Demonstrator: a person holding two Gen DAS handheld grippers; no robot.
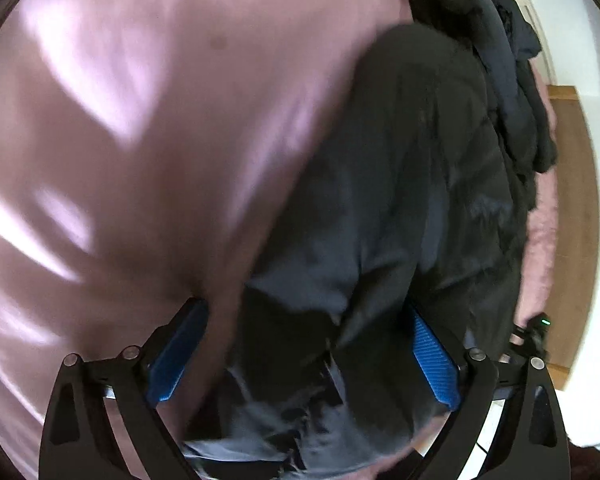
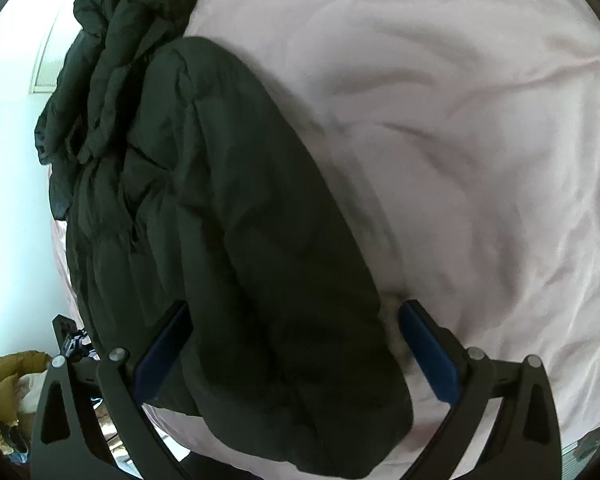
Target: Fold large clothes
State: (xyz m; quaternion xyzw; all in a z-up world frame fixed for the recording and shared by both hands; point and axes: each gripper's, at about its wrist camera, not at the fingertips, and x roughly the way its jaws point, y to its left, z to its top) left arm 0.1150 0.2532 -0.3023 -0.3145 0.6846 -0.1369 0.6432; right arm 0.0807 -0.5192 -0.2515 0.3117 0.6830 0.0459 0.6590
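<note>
Two grippers, left (image 1: 304,344) and right (image 2: 294,346), jaws wide, straddle a dark puffer jacket (image 2: 228,208) lying along the left edge of the pink-sheeted bed (image 2: 480,140). Risk: slippery padded fabric may slide out when pinched, or the fold springs back.

A wrinkled pink bedsheet (image 2: 480,128) covers the bed and catches bright patches of daylight, a brown wooden floor (image 1: 576,216) runs beside it to a white wall (image 1: 580,44), and a pale louvred panel (image 2: 50,64) stands at the far corner.
</note>
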